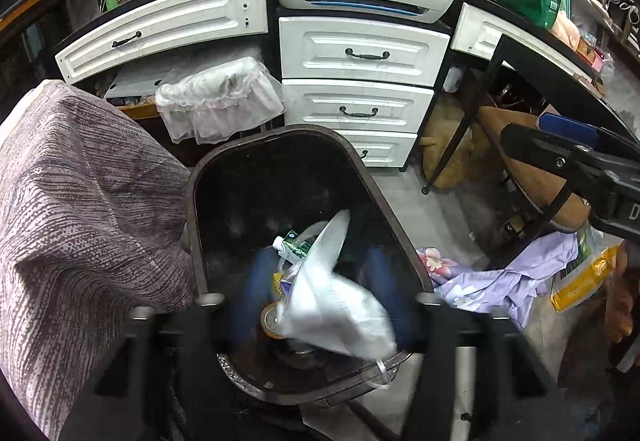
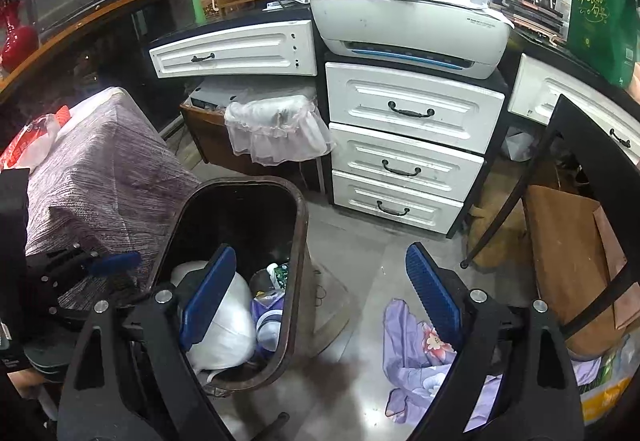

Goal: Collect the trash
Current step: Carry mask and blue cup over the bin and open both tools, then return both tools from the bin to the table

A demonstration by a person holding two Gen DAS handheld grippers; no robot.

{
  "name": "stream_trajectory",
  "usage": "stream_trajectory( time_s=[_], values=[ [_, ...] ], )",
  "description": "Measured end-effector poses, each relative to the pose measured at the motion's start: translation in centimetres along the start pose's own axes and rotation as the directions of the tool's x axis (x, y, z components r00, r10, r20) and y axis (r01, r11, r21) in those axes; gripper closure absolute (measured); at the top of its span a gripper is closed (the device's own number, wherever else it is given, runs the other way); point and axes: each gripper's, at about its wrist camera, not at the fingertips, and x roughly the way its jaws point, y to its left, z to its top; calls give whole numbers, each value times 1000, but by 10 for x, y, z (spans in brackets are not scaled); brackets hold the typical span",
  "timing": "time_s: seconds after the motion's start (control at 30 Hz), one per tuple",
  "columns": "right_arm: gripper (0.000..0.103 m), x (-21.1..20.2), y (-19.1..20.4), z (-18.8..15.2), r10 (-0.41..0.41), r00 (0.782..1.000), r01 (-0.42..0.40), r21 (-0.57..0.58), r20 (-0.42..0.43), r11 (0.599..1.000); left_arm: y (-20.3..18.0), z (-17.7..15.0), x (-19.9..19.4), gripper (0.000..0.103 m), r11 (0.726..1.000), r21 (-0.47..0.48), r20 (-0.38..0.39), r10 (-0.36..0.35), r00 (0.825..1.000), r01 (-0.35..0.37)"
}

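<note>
Cluttered desk (image 2: pixel 240 15) behind dark trash bin (image 1: pixel 276 137). White plastic bag (image 1: pixel 332 305) inside it, between parted left gripper (image 1: pixel 320 293) jaws. Right gripper (image 2: pixel 320 297) jaws wide, empty.

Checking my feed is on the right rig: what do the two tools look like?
Both match: the right tool has black angular frame arms with silver round bolt heads and blue ribbed pads. The left tool has the same black frame, silver bolts and blue fingers, blurred here. No cables or sleeves show.

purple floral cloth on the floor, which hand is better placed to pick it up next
Right. The right tongs stand open and empty, with the purple floral cloth just below their right finger. The left tongs sit over the trash bin by the white bag.
</note>
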Motion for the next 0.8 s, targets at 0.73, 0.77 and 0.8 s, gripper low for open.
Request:
stream_trajectory(
  time_s=[0.73, 0.77, 0.8],
  values=[
    [17, -33, 26, 20, 76, 992, -74, -18, 97, 997, 5, -14, -96, 6, 995, -11, 208, -92, 974, 96],
    [17, -34, 30, 21, 87, 991, -85, -23, 98, 996, 7, -15, -102, 6, 995, -17, 223, -92, 971, 98],
    [17, -34, 34, 22, 94, 991, -92, -28, 98, 995, 10, -16, -111, 6, 995, -21, 239, -89, 967, 97]
  ],
)
